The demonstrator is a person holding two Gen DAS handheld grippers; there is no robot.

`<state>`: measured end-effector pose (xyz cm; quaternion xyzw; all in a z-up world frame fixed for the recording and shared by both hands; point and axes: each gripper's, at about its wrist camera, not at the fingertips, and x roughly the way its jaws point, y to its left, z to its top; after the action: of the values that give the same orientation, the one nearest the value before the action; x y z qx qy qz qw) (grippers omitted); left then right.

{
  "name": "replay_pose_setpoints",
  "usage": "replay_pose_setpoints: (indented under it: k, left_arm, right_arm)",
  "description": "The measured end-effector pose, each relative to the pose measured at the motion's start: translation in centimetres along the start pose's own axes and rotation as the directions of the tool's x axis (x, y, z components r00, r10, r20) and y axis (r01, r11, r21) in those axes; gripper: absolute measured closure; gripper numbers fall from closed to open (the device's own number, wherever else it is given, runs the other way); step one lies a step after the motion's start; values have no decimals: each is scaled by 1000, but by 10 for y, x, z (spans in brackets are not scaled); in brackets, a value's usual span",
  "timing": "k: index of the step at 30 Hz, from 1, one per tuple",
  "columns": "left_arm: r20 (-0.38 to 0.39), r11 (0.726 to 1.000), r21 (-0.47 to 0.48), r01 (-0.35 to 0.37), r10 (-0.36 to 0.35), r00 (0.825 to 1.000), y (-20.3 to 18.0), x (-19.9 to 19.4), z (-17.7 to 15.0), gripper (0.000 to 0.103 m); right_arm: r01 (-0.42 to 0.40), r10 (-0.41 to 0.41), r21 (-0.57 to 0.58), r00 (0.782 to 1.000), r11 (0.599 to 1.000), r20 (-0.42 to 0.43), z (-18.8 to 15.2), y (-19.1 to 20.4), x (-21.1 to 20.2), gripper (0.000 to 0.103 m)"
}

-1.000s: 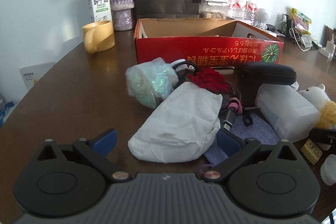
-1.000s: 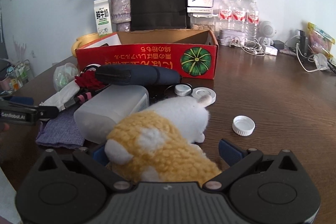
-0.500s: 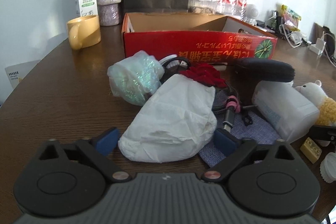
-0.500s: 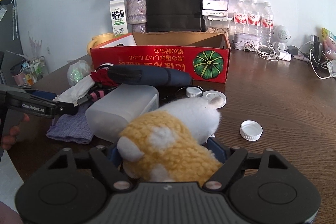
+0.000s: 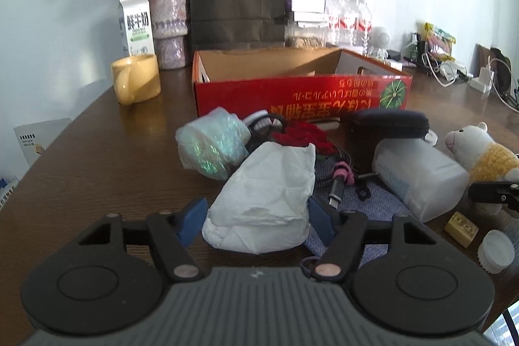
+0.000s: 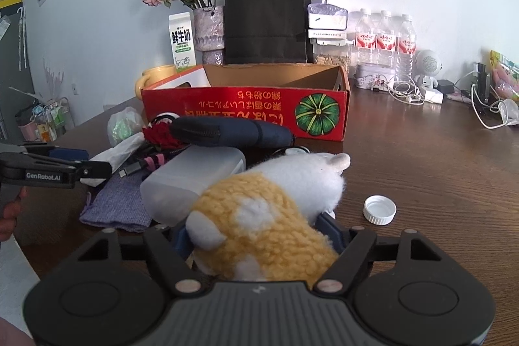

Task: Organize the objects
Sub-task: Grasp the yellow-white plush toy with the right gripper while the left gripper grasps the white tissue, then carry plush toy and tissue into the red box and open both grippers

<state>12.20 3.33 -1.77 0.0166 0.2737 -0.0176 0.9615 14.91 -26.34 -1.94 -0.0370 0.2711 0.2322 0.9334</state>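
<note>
A white tissue pack (image 5: 266, 203) lies between the blue pads of my left gripper (image 5: 256, 216). Its jaws are closing, and both pads press into the pack's sides. A yellow and white plush sheep (image 6: 269, 216) sits in my right gripper (image 6: 256, 232); those jaws are closing too, with the pads sunk into its wool. The sheep (image 5: 480, 151) also shows at the right of the left wrist view. An open red cardboard box (image 5: 292, 96) stands behind the pile. The left gripper (image 6: 65, 167) shows at the left edge of the right wrist view.
The pile holds a translucent plastic container (image 6: 191, 177), a dark zip case (image 6: 227, 128), an iridescent bag (image 5: 211, 145), a purple cloth (image 6: 113, 203) and cables. A white cap (image 6: 379, 209) lies at the right. A yellow mug (image 5: 136, 80), vase and black bag (image 6: 266, 18) stand behind.
Both pairs of jaws have narrowed, the left onto the tissue pack, the right onto the plush sheep. The pack looks squeezed narrower. Both views have tipped up slightly.
</note>
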Motion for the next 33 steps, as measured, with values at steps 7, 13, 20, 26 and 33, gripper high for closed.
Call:
replay_pose_setpoints:
  k: [7,13,20,26,33]
  left_arm:
    - [70,1000,-2,5,-4,998,-1,-24,9,34]
    - [149,1000,11,17,-19,989,-6,-37,33,34]
    - [201,1000,17,21,-24,979,-16,-24,66,33]
    - [225,999,4,32,-32,974,-22,3,98,33]
    - [217,999,-24,36,-30,976,-26,49,131,33]
  right_arm:
    - [5,-5,-13,999,1000,41,8,3,-11,28]
    - [10,-6,-39,995,999,101,28,7,-15,28]
    - [13,2,-77,983,997,183,67,11,2,28]
    - [19,4,-102,976,995,218,112,15,41,28]
    - [30,-6,-109,978,994,210,154,13,98,28]
